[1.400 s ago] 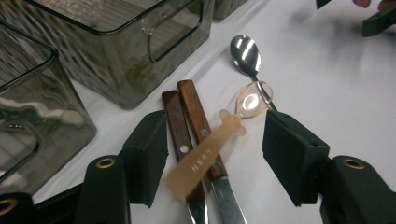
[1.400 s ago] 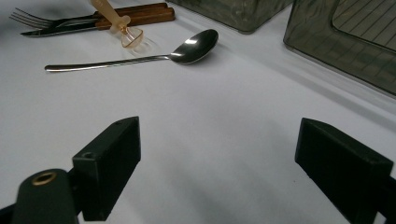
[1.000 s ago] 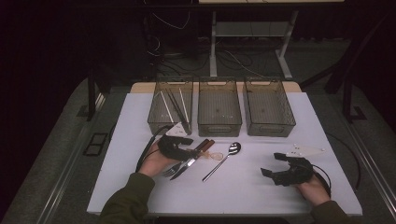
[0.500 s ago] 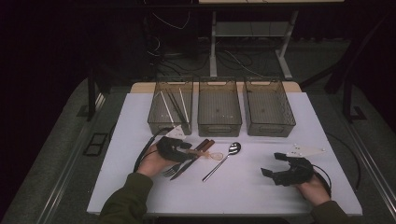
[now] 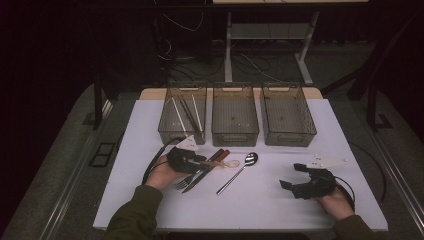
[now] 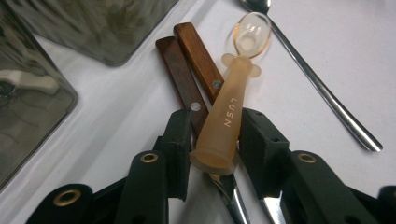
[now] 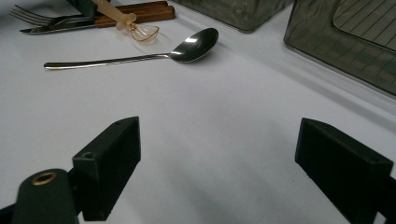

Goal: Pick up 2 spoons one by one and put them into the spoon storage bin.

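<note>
A translucent orange baby spoon [image 6: 233,93] lies over two brown wooden cutlery handles [image 6: 184,77], its bowl pointing away from me. My left gripper [image 6: 212,126] has just been closing its jaws, and the pads now press on both sides of the spoon's thick handle. In the high view the left gripper [image 5: 202,161] sits at the left of the white table with the orange spoon [image 5: 226,163] poking out to its right. The right gripper [image 5: 291,175] rests at the right, open, with only bare table between its fingers. In the right gripper view the right gripper [image 7: 219,154] faces the orange spoon [image 7: 135,25].
A steel spoon [image 5: 239,172] lies slanted at mid-table, to the right of a fork and knife [image 5: 192,181]. Three grey mesh bins stand in a row at the back: the left bin [image 5: 170,135] holds several long sticks, beside the middle bin [image 5: 235,136] and right bin [image 5: 290,137].
The left gripper's jaws have narrowed around the orange spoon's handle. Neither hand has shifted, and the right gripper stays as it was.
</note>
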The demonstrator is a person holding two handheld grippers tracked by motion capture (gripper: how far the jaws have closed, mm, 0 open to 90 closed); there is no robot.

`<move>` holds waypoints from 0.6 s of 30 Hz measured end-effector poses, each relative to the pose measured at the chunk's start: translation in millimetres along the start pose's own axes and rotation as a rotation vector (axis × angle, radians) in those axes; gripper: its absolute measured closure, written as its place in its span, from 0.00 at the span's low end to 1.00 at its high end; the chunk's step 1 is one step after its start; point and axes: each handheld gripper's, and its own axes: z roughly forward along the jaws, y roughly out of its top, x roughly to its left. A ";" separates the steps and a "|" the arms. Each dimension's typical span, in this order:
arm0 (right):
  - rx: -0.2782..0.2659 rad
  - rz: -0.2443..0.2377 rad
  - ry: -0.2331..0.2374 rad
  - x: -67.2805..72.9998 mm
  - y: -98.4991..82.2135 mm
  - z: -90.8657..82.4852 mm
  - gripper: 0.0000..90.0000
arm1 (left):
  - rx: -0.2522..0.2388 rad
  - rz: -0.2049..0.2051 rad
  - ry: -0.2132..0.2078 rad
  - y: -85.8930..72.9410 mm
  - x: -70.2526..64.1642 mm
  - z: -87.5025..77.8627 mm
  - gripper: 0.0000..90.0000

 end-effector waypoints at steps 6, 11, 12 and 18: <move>0.001 -0.002 -0.002 0.3 0.2 -0.3 0.16 | -0.011 0.028 0.010 2.3 -4.2 -2.3 0.77; 0.001 -0.007 -0.002 0.5 0.5 -0.4 0.16 | -0.022 0.037 0.015 3.8 -7.1 -2.9 0.78; 0.002 -0.007 -0.002 0.5 0.5 -0.5 0.16 | -0.021 0.040 0.013 3.9 -7.4 -2.8 0.78; 0.002 -0.009 -0.005 0.9 0.9 -1.1 0.16 | -0.029 0.053 0.023 6.4 -11.5 -5.4 0.79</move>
